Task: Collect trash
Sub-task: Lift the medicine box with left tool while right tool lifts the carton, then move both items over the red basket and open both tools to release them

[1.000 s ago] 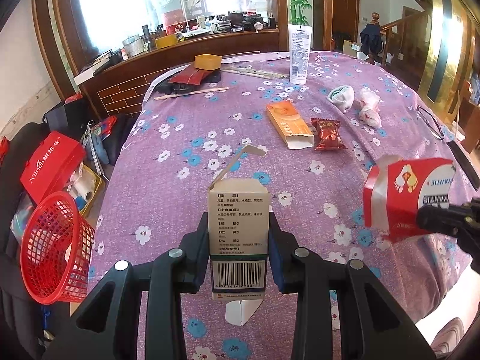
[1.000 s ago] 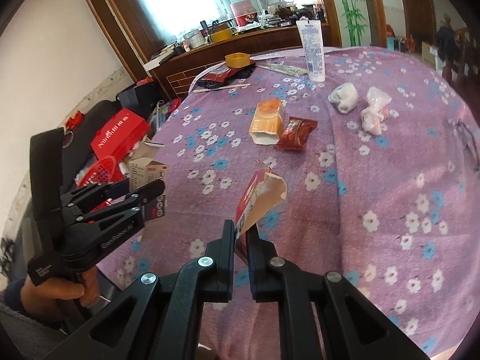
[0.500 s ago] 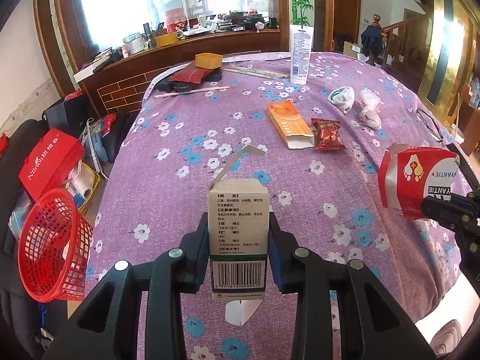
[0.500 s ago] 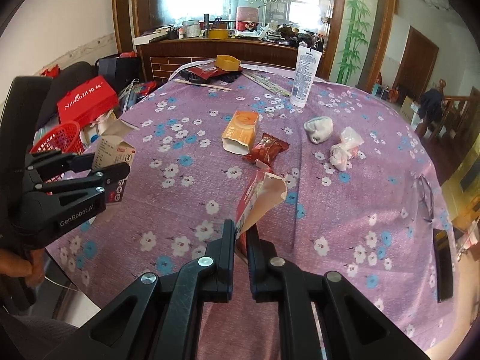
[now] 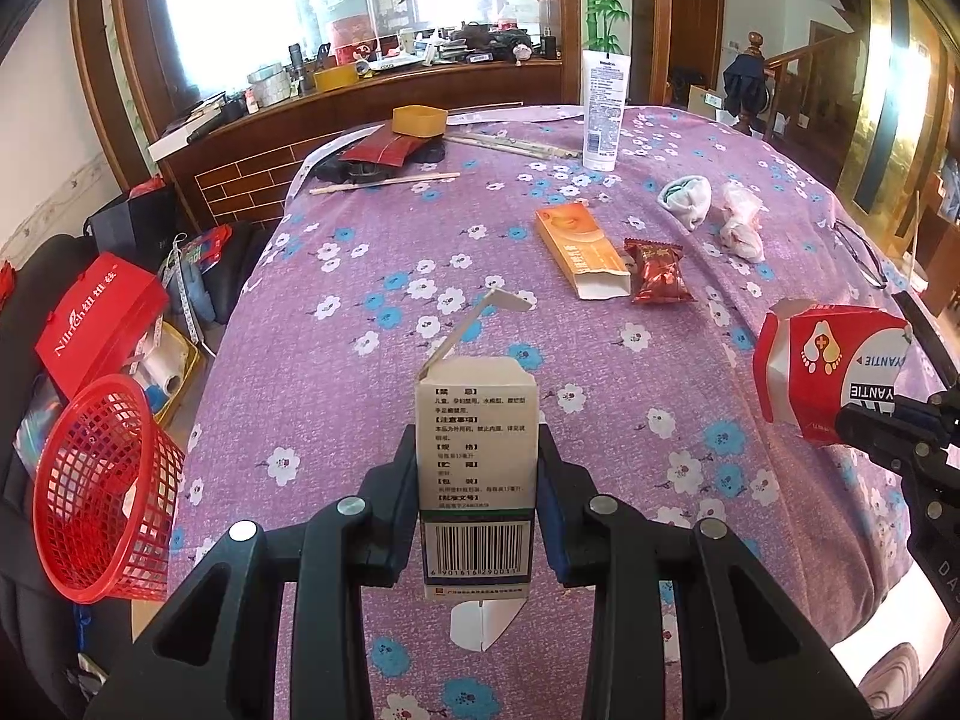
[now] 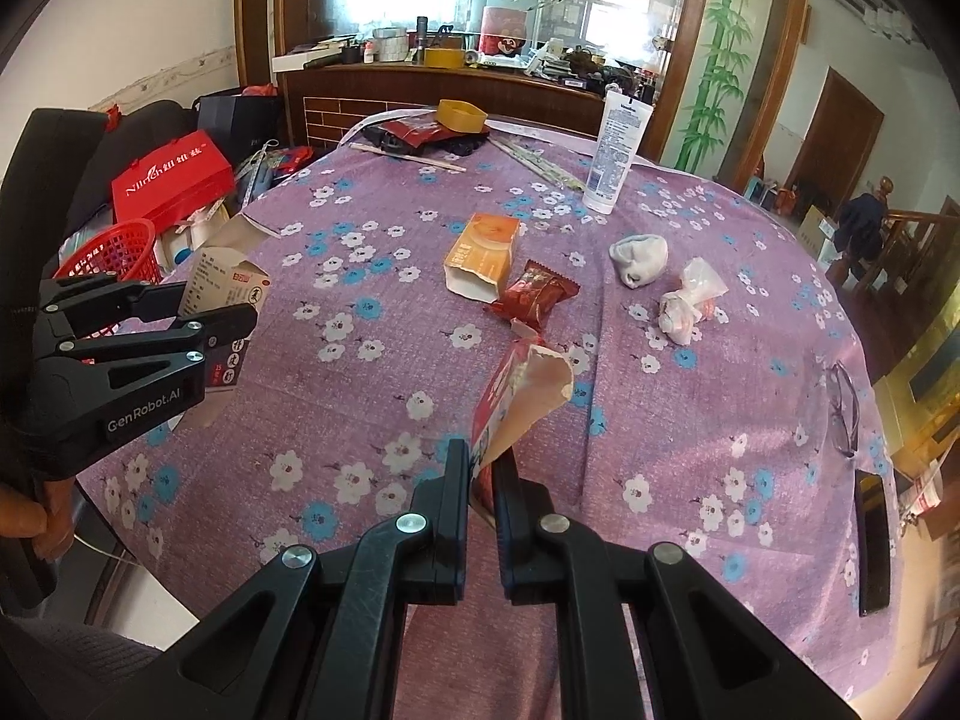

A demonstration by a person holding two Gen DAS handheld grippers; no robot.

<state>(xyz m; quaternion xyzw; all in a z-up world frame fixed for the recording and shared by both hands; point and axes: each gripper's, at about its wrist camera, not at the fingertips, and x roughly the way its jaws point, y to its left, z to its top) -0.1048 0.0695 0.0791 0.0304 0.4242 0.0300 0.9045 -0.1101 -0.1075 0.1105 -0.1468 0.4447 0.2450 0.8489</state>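
My left gripper [image 5: 477,474] is shut on a white medicine box [image 5: 474,462] with an open top flap, held above the table's near edge; it also shows in the right wrist view [image 6: 225,306]. My right gripper [image 6: 480,468] is shut on a flattened red and white carton [image 6: 519,396], seen at the right in the left wrist view [image 5: 828,366]. A red mesh basket [image 5: 105,492] stands off the table's left side, below the left gripper. An orange box [image 5: 579,249], a red snack wrapper [image 5: 657,279] and crumpled tissues [image 5: 741,225] lie on the purple flowered tablecloth [image 5: 360,276].
A white tube [image 5: 603,111] stands at the far side, near chopsticks [image 5: 384,183], a yellow bowl [image 5: 419,120] and a dark red packet [image 5: 384,150]. A balled sock [image 5: 687,201] lies by the tissues. Glasses [image 6: 843,408] and a phone [image 6: 873,540] lie at the right edge. A red bag [image 5: 96,318] sits on the floor.
The right gripper has swung and drawn back with the carton, now seeing more of the table. The left gripper holds its box nearly still; the red basket has shifted slightly in its view.
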